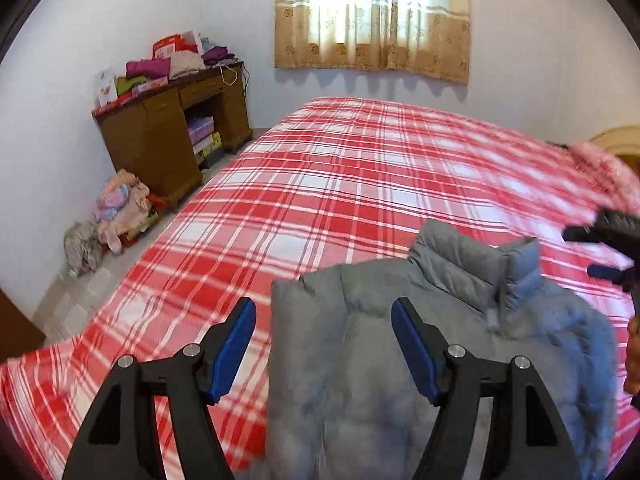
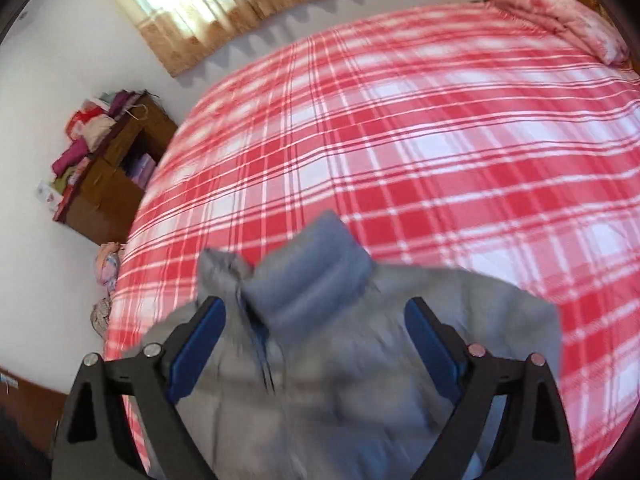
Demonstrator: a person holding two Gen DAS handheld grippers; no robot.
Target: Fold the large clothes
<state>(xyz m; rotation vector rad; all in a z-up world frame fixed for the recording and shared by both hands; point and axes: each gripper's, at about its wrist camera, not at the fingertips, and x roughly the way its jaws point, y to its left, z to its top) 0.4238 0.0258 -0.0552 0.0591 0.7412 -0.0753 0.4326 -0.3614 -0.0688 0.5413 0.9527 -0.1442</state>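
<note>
In the left wrist view, a grey padded jacket [image 1: 420,340] lies on the near part of a bed spread with a red plaid cover [image 1: 320,184], its stand-up collar [image 1: 476,268] pointing away toward the far side. The left gripper [image 1: 323,344] hovers over the jacket's left edge with its jaws wide apart and nothing between them; one blue pad sits above the plaid, the other above grey fabric. The jacket's left side already looks narrowed and straight, so the step in hand seems to be folding the body inward, and the next move probably calls for lowering onto an edge and closing on it. At the right rim the other gripper shows only as a dark blur. Beyond the bed's left edge stand a wooden desk [image 1: 168,140] piled with clothes and a heap on the floor; the curtained window [image 1: 372,20] is on the far wall. In the right wrist view, which is motion-blurred, the right gripper [image 2: 316,332] is likewise spread open and empty above the collar and zip line of the jacket [image 2: 360,380]. A broad stretch of plaid [image 2: 420,140] lies ahead of the collar up to the pink pillow [image 2: 560,16], giving ample room to fold, while the bed's left edge sits close to the jacket's shoulder.
</note>
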